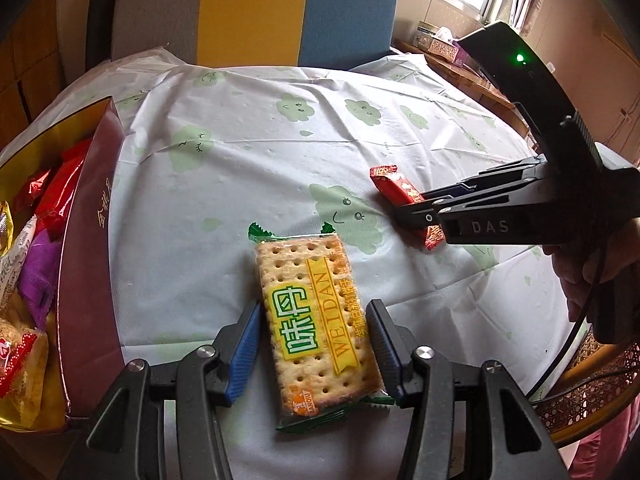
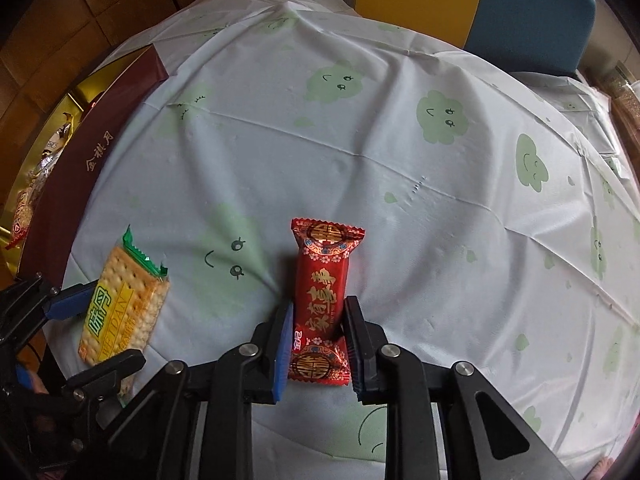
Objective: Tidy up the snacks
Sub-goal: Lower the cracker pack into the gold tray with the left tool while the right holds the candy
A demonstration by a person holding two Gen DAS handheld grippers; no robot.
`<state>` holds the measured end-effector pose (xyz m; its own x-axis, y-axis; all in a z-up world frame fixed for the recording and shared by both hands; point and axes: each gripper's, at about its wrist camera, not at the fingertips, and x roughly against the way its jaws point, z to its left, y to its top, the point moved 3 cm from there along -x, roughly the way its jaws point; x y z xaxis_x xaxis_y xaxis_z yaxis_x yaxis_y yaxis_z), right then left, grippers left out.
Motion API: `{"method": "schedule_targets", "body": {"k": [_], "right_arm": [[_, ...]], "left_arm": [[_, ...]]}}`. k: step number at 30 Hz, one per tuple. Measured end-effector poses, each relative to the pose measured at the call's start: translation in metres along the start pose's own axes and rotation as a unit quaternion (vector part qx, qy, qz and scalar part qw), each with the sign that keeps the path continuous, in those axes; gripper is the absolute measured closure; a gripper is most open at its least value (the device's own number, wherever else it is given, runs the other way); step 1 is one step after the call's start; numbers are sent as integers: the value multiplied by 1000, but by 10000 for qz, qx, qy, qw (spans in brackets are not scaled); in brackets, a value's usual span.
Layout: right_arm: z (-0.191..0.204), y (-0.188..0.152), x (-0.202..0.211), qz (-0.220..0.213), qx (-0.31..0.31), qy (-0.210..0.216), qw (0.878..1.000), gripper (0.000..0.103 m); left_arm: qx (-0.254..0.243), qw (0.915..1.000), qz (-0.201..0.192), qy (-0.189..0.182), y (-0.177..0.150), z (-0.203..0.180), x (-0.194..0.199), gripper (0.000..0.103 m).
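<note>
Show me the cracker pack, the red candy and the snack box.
cracker pack [image 1: 316,328], left wrist view, on its yellow label
red candy [image 2: 322,292], right wrist view, wrapper middle
snack box [image 1: 86,248], left wrist view, maroon side wall

the cracker packet [image 1: 316,328] lies flat on the worktop [image 1: 248,160], between the fingers [image 1: 242,354] of the left gripper [image 1: 310,350]. to its right, near it, lies the candy bar [image 2: 320,304], between the fingers [image 2: 354,334] of the right gripper [image 2: 318,338]. the snack box [image 1: 90,240] stands at the worktop's left edge, left of the cracker packet, with wrapped snacks [image 1: 32,264] inside. a chair [image 1: 256,12] stands behind the worktop.
</note>
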<state>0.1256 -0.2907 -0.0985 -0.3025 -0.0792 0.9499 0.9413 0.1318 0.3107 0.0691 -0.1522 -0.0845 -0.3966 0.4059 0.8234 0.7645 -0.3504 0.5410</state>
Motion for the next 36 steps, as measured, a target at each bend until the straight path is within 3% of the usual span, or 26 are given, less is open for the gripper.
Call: {"method": "schedule_targets", "body": {"k": [11, 24, 36], "right_arm": [[42, -12, -5, -110, 615, -441, 9971, 78], [42, -10, -1, -192, 804, -589, 9948, 78], [46, -12, 3, -237, 882, -676, 9935, 78]], "left_arm": [[-129, 9996, -63, 242, -2, -10, 13, 51], [-175, 9975, -630, 272, 13, -12, 67, 51], [50, 9971, -706, 295, 15, 4, 83, 51]]}}
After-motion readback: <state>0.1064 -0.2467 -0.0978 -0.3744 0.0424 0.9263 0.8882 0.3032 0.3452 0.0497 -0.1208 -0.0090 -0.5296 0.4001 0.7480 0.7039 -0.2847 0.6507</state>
